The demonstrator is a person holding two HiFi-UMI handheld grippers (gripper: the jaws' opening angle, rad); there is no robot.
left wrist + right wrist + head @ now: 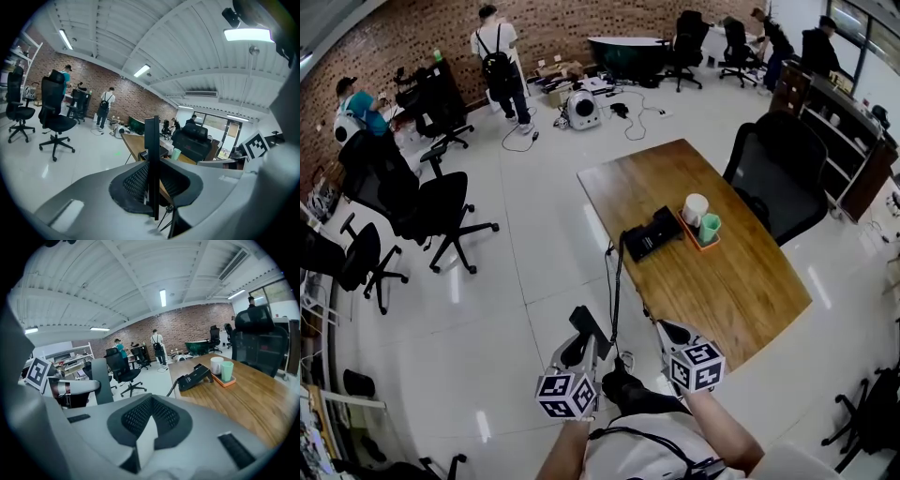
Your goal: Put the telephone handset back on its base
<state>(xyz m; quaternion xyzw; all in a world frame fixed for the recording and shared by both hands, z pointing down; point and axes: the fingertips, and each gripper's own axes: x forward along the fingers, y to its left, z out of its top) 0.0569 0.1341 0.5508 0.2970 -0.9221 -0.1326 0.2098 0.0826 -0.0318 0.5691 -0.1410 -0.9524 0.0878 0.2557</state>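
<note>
The black telephone handset point(590, 332) is pinched between the jaws of my left gripper point(585, 345), held low over the floor off the table's near-left corner. In the left gripper view the handset point(151, 150) stands edge-on in that gripper point(151, 183). Its dark cord point(616, 286) runs up to the black phone base point(652, 232), which sits near the left edge of the wooden table point(731, 281). My right gripper point(668, 330) hovers beside the left one, shut with nothing in it. From the right gripper point(149, 423) the base point(194, 377) lies ahead on the table.
A white cup point(695, 208) and a green cup point(710, 228) stand on an orange tray point(701, 244) just right of the base. A black office chair point(778, 169) is pushed against the table's far side. More chairs point(441, 211) and people are across the room.
</note>
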